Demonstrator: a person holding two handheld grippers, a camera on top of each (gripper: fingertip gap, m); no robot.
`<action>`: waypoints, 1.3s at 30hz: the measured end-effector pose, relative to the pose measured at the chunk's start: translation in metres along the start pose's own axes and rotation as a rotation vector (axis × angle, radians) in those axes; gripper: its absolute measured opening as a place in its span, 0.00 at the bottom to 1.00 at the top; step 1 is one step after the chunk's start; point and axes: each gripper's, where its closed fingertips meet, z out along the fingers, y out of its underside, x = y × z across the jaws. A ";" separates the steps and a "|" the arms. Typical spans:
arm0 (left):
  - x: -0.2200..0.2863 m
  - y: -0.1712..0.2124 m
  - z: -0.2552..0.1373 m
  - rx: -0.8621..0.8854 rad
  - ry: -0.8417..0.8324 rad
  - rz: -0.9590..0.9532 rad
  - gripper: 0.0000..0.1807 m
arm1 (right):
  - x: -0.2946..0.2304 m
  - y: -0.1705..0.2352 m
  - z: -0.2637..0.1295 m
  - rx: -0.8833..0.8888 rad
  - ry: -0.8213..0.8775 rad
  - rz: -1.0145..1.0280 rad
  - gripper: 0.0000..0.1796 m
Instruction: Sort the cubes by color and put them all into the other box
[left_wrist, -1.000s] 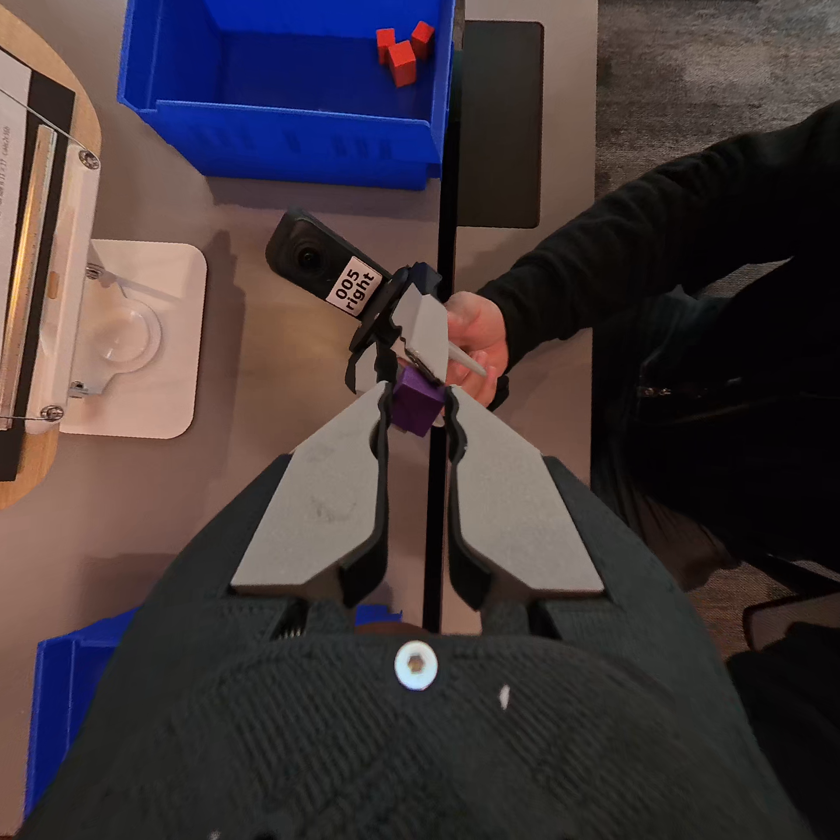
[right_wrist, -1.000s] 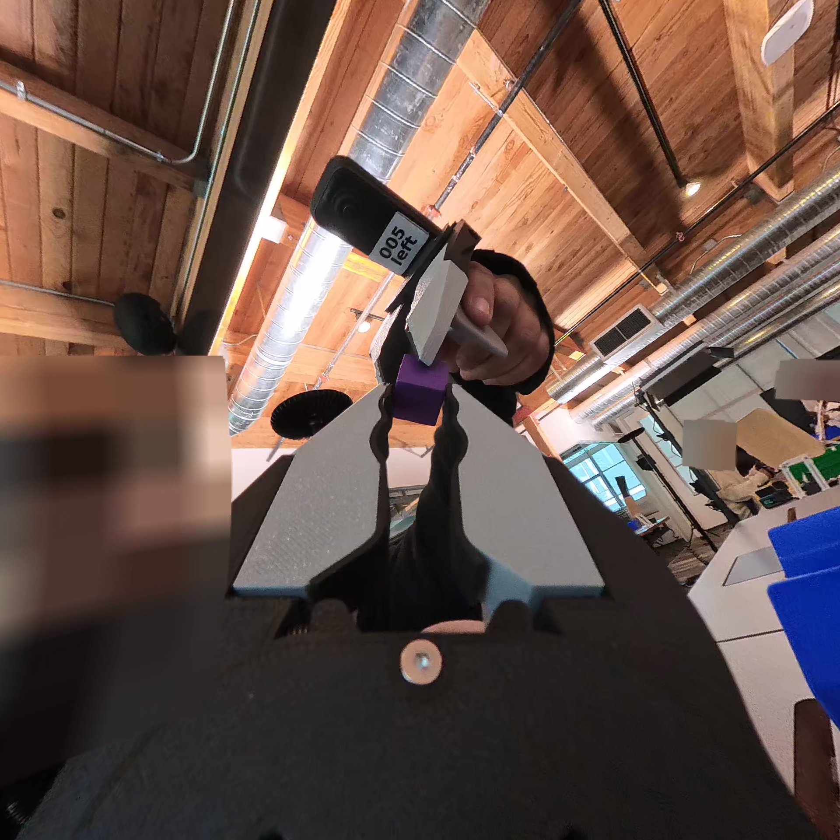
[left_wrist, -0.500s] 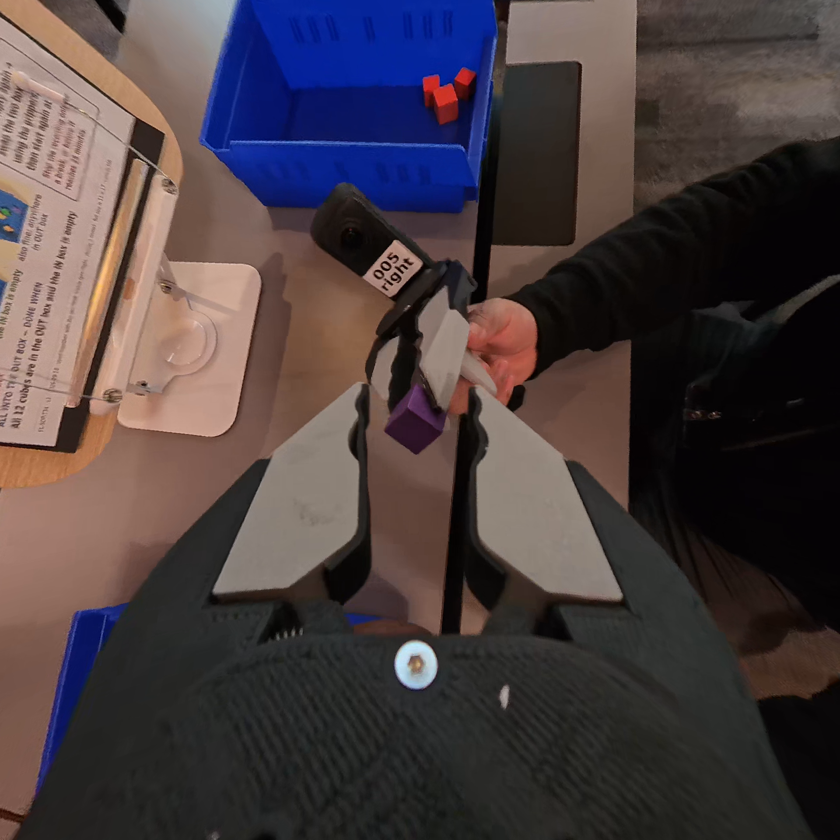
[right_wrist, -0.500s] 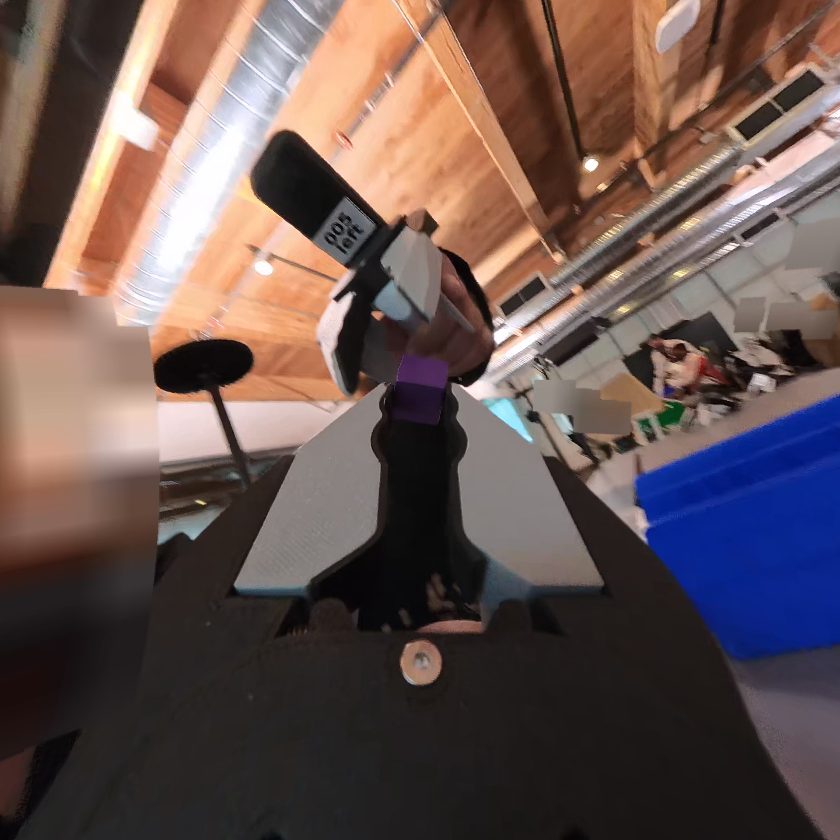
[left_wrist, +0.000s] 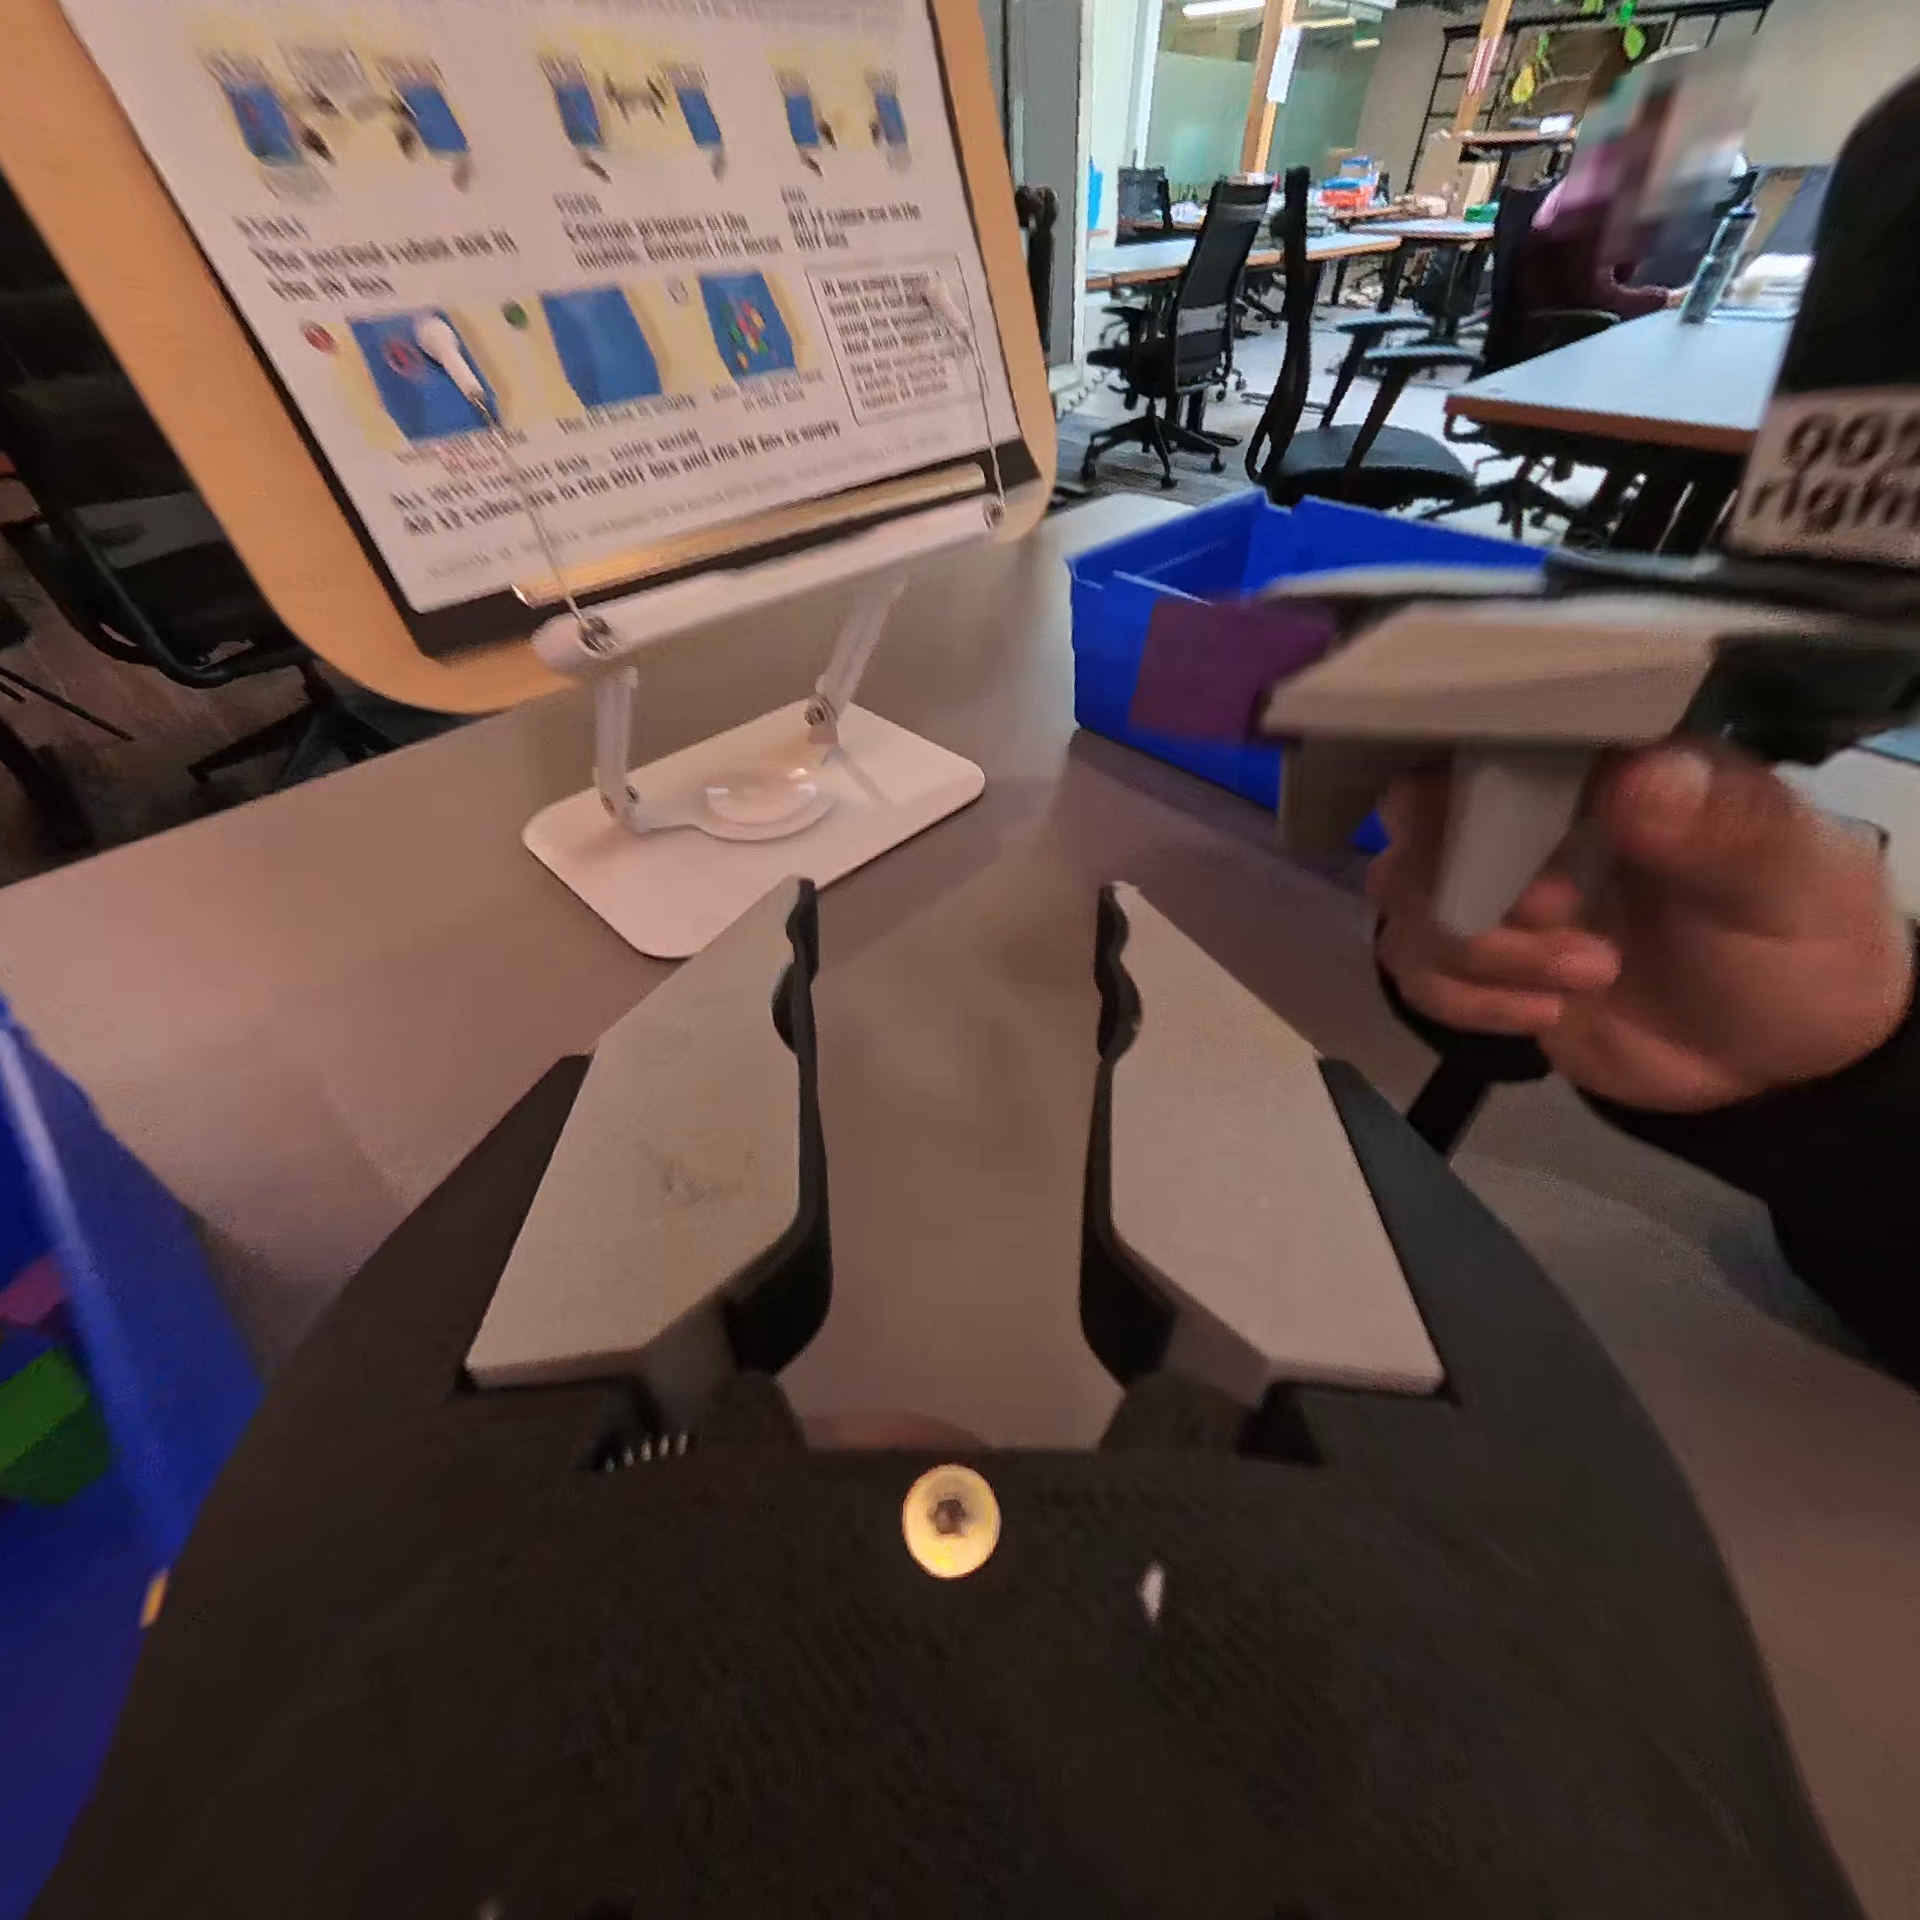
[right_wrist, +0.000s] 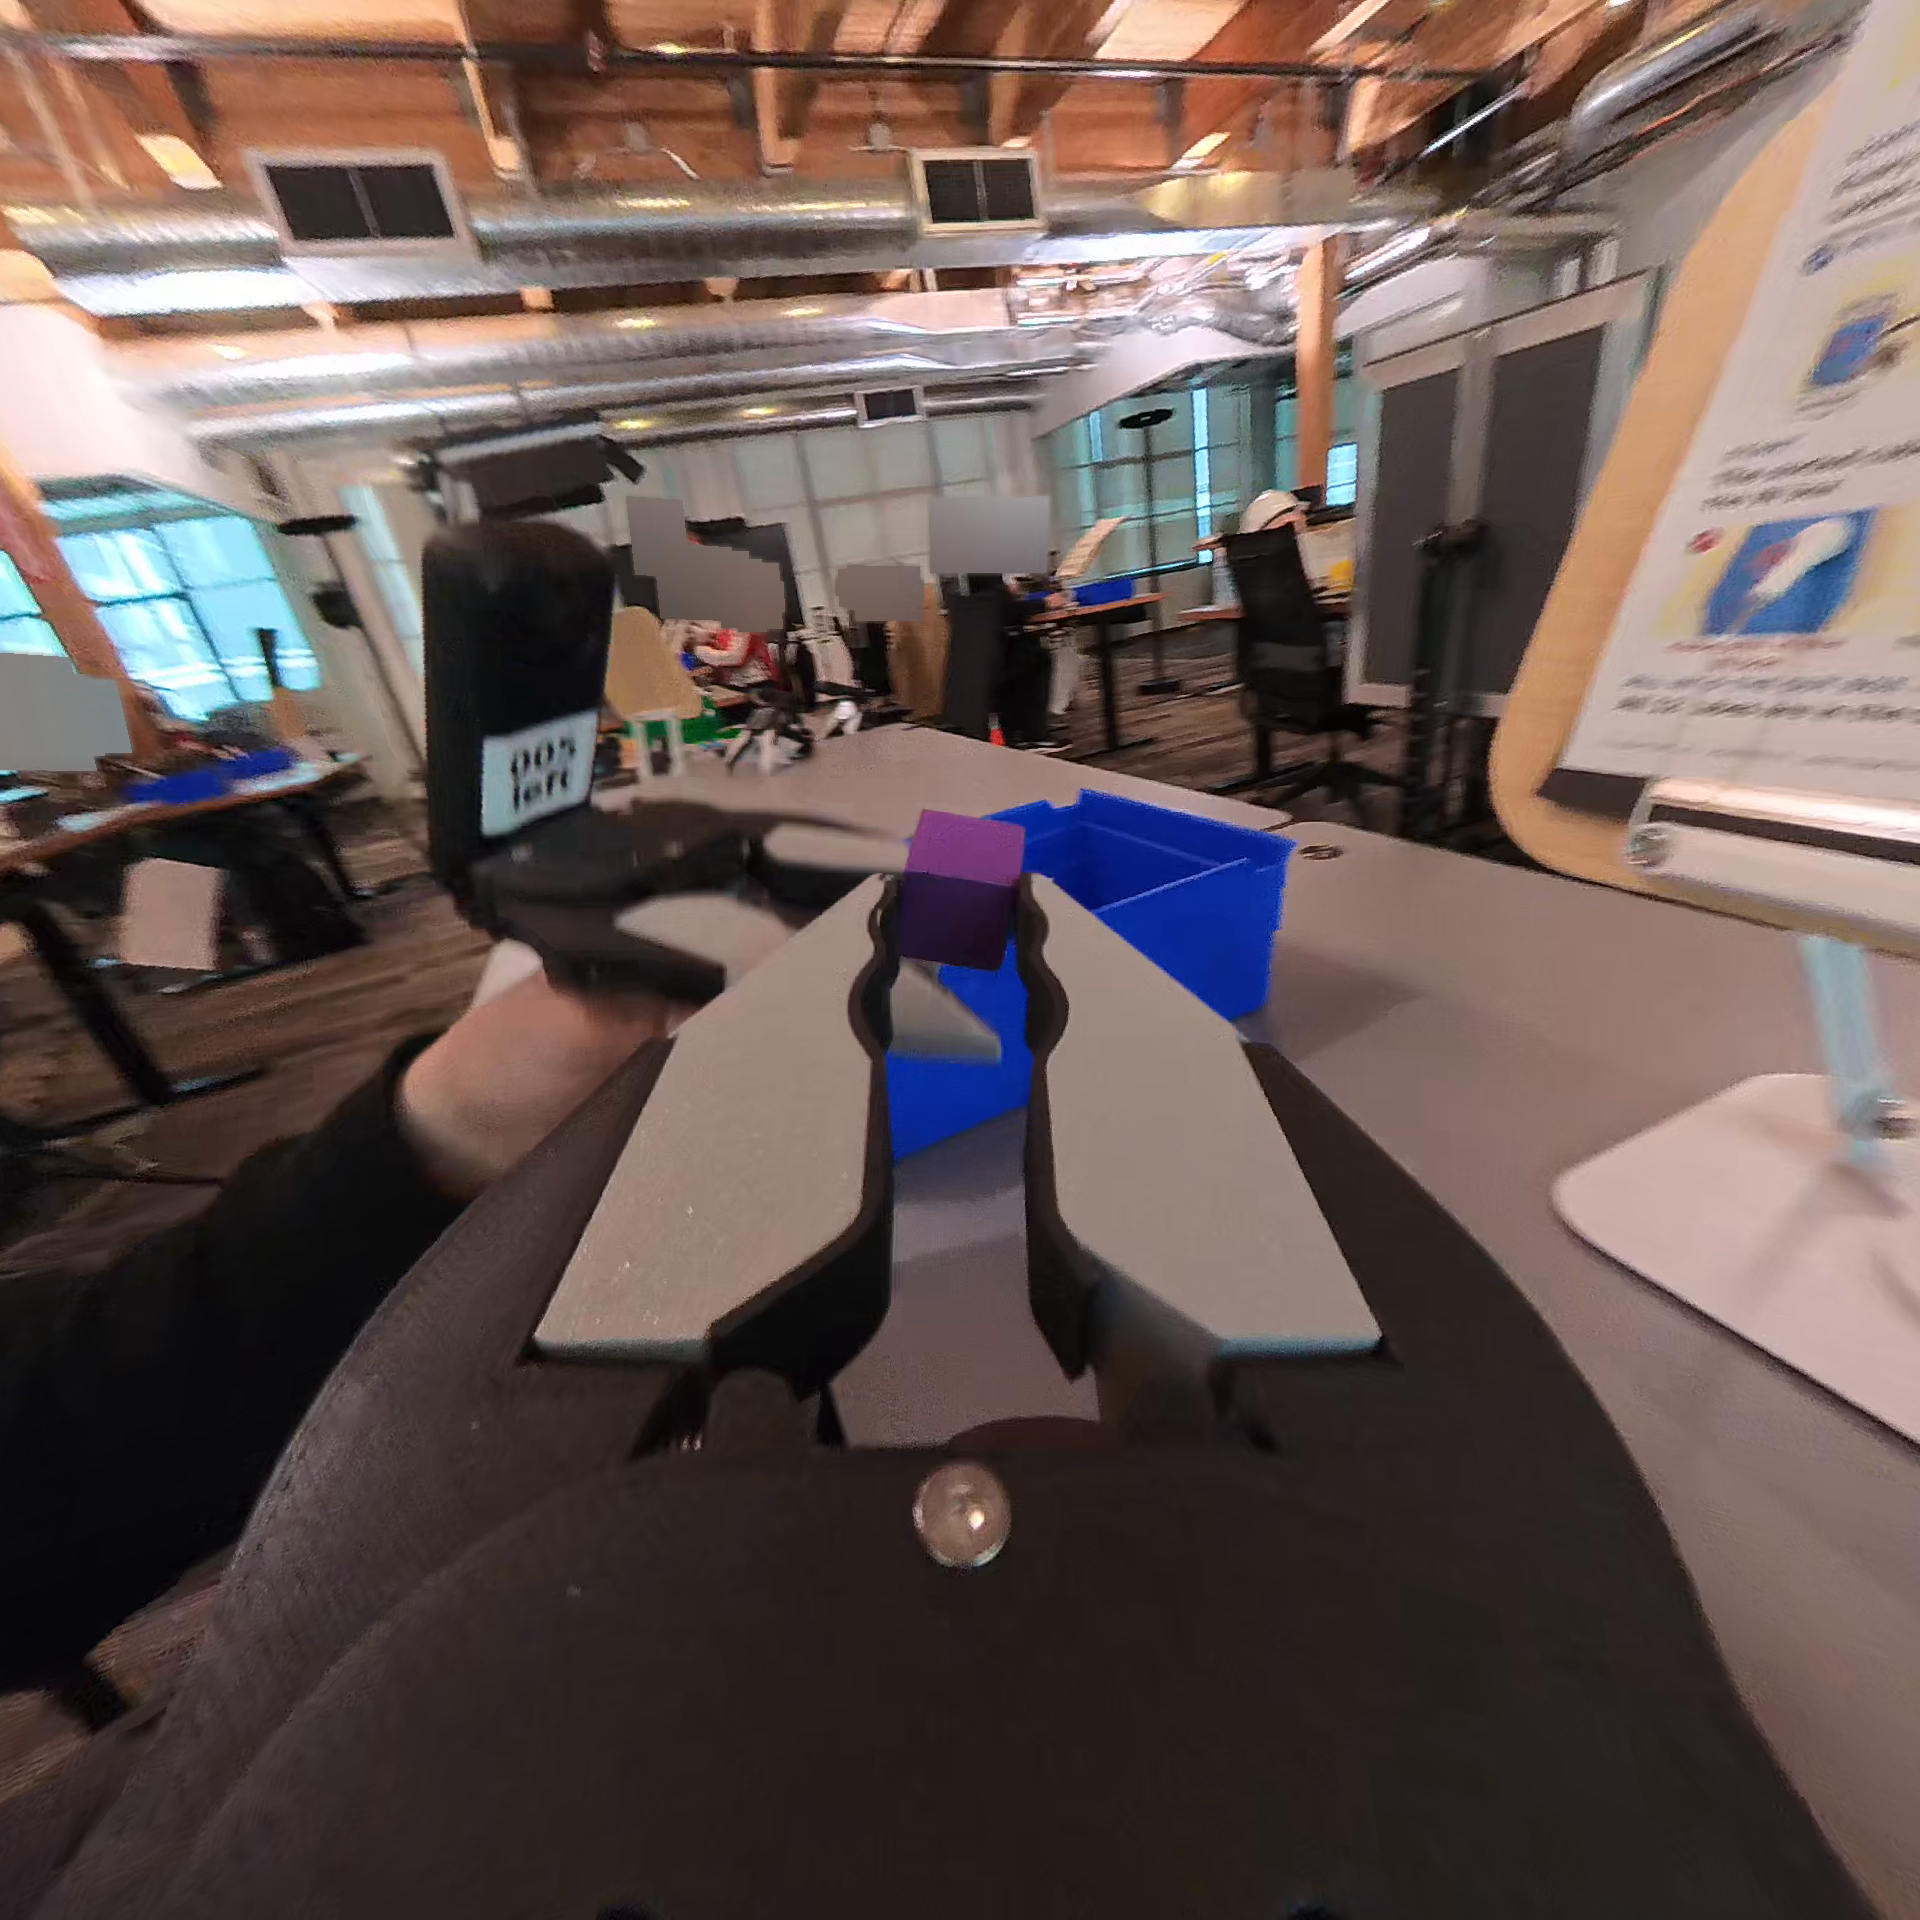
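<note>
1. Right tongs (right_wrist: 958, 904): pinching a purple cube (right_wrist: 958, 891) at the very tips, held up off the surface (right_wrist: 1507, 1049).
2. Same cube in the left wrist view (left_wrist: 1216, 670), blurred, sticking out past the right tongs' tips (left_wrist: 1288, 665), which point left across the frame. Behind it sits the far blue box (left_wrist: 1164, 582).
3. Right hand (left_wrist: 1662, 977) wraps the grey handle below the tongs; black sleeve.
4. Left tongs (left_wrist: 956, 935): spread wide, nothing between the fingers, only bare grey surface (left_wrist: 312, 997) showing in the gap.
5. Left tongs also show in the right wrist view (right_wrist: 831, 847), to the left of the cube, apart from it; hard to tell the gap from that angle. Left hand (right_wrist: 499, 1081) under them.
6. Blue box in the right wrist view (right_wrist: 1174, 894): sits on the surface beyond the cube; inside mostly hidden.
7. Second blue box (left_wrist: 94, 1403) at the left edge of the left wrist view, near the camera. Green (left_wrist: 42, 1403) and purple (left_wrist: 31, 1299) shapes inside, blurred.
8. Instruction sheet on a board (left_wrist: 582, 270) with a white stand (left_wrist: 769, 831), on the surface between the 2 boxes. Also at the right edge of the right wrist view (right_wrist: 1714, 582).
9. Background: office chairs (left_wrist: 1174, 343) and desks.
</note>
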 end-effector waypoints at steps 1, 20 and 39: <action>0.003 0.011 0.007 0.002 0.003 -0.001 0.29 | 0.002 -0.003 -0.005 -0.001 0.027 -0.019 0.10; 0.038 0.050 0.032 -0.044 0.203 -0.166 0.25 | 0.118 -0.023 -0.290 -0.728 0.872 -0.090 0.11; 0.036 0.068 0.040 -0.114 0.196 -0.158 0.24 | 0.134 0.100 -0.295 -1.158 0.660 0.165 0.12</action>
